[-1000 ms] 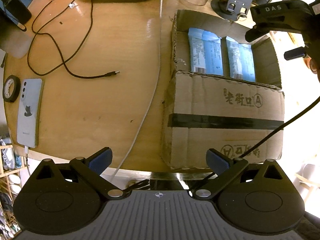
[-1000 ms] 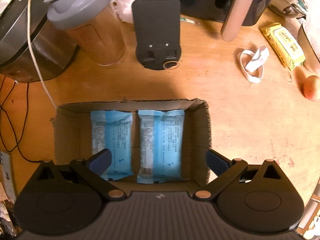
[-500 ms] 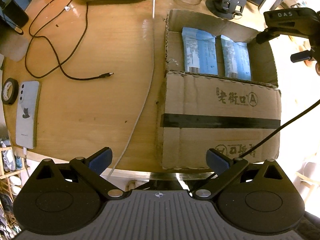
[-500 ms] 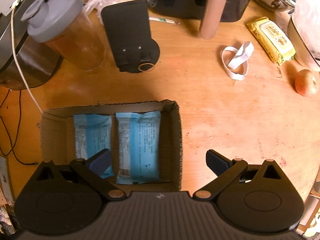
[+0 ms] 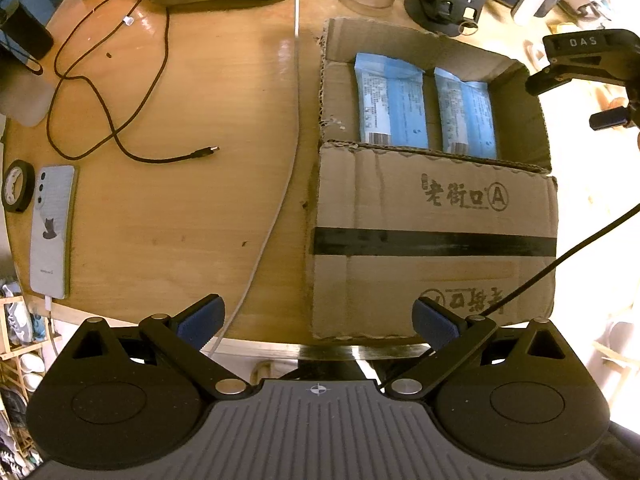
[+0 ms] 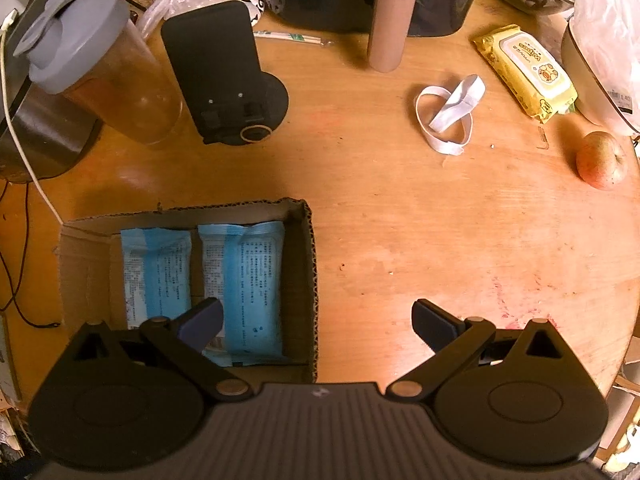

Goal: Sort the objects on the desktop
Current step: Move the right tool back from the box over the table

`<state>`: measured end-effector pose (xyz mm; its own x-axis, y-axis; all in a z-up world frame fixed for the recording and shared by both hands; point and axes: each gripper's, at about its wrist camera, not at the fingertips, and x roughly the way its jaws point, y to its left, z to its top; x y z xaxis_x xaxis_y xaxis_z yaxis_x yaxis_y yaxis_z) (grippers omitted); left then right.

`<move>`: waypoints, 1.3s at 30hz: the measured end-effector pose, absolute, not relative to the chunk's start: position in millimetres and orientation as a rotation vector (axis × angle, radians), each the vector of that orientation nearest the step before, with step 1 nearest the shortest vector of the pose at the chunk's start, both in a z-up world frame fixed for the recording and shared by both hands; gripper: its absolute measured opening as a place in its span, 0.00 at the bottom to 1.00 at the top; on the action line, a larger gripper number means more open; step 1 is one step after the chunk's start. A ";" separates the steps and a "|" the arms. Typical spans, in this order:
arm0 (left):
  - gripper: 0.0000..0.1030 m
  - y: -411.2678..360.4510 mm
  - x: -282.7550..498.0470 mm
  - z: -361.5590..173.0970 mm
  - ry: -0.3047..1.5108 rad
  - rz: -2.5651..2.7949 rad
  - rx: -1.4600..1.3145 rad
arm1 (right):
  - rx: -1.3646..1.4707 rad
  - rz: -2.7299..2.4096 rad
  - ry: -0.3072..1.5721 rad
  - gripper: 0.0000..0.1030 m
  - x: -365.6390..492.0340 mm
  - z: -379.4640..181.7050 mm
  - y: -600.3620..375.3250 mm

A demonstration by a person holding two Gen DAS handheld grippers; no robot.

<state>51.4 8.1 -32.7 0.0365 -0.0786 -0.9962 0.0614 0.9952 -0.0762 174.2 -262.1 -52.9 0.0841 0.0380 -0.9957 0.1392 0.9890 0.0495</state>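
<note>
An open cardboard box [image 5: 432,240] stands at the table's near edge with two blue packets [image 5: 390,100] side by side inside; it also shows in the right wrist view [image 6: 308,264] with the packets [image 6: 244,276]. My left gripper [image 5: 318,318] is open and empty, just before the box's front wall. My right gripper [image 6: 316,316] is open and empty above the box's right wall; it shows at the far right of the left wrist view [image 5: 584,76]. A yellow wipes pack [image 6: 528,72], a white elastic band [image 6: 448,114] and an apple [image 6: 602,160] lie on the table to the right.
A white phone [image 5: 52,228], a tape roll [image 5: 16,186], a black cable [image 5: 132,148] and a white cord [image 5: 280,184] lie left of the box. A shaker bottle [image 6: 100,68], a black stand [image 6: 228,76] and a tube [image 6: 390,16] stand behind it.
My right gripper has moved right, so the box has slid left in its view. My left gripper has shifted slightly; the box sits further left in its view.
</note>
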 end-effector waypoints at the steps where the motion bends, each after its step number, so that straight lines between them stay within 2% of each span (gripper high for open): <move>1: 1.00 7.5 51.4 -32.5 1.530 -0.107 -0.013 | 0.144 -0.075 1.486 1.00 173.9 -53.0 -262.6; 39: 1.00 1.1 67.2 -33.5 1.527 -0.122 0.015 | 0.174 -0.056 1.472 1.00 160.7 -49.8 -262.0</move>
<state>67.2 1.1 -33.5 0.0392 -0.0702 -0.9968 0.0890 0.9938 -0.0665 160.7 -262.0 -49.8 0.0996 0.0689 -0.9926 0.1437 0.9861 0.0829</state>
